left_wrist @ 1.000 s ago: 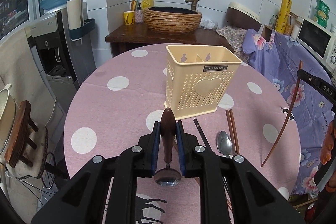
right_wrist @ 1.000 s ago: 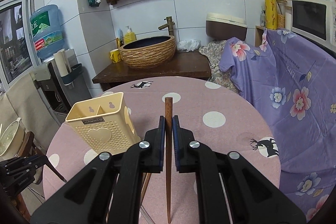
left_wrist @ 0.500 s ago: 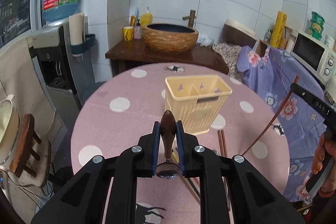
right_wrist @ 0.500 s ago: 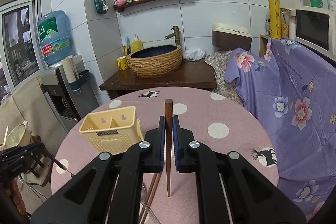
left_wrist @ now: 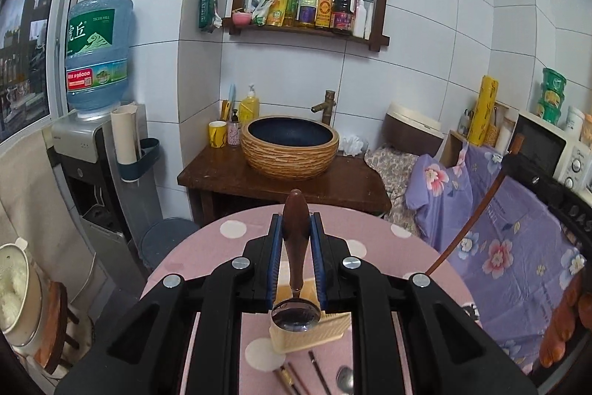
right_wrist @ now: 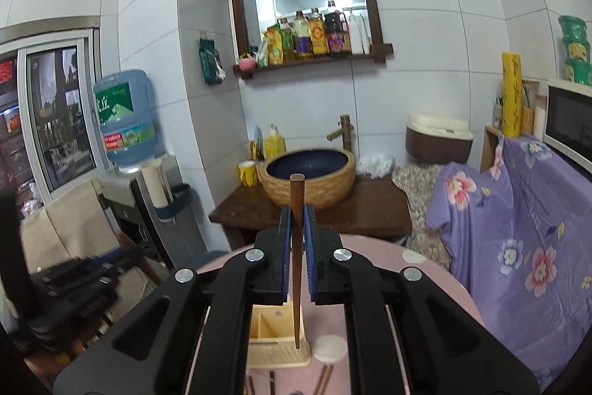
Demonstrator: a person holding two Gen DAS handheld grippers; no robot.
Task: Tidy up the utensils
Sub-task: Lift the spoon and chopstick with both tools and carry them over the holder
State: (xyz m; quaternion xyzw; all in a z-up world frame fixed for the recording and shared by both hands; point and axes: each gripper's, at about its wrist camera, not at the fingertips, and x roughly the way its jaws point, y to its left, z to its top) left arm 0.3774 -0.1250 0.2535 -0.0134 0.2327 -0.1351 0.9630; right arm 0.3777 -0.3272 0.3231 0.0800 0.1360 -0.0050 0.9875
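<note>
My left gripper (left_wrist: pixel 296 223) is shut on a spoon (left_wrist: pixel 296 315) by its brown wooden handle, with the metal bowl hanging toward the camera. Below it, largely hidden by the fingers, stands the cream utensil holder (left_wrist: pixel 314 332). My right gripper (right_wrist: pixel 296 215) is shut on a brown chopstick (right_wrist: pixel 297 265), which hangs upright with its tip over the holder (right_wrist: pixel 273 332). Loose chopsticks (left_wrist: pixel 292 380) and a second spoon (left_wrist: pixel 344 378) lie on the pink dotted table (left_wrist: pixel 207 261) in front of the holder. The right gripper (left_wrist: pixel 547 195) and its chopstick show at the right edge of the left wrist view.
Behind the table stands a wooden stand with a woven basin (left_wrist: pixel 290 147). A water dispenser (left_wrist: pixel 96 143) is at the left, and a stool with a pot (left_wrist: pixel 22 298) sits near the table's left edge. A purple flowered cloth (right_wrist: pixel 518 228) and a microwave (right_wrist: pixel 569 124) are at the right.
Both grippers have risen high above the table, each keeping its utensil. The holder and the loose utensils have slid down to the bottom of both views.
</note>
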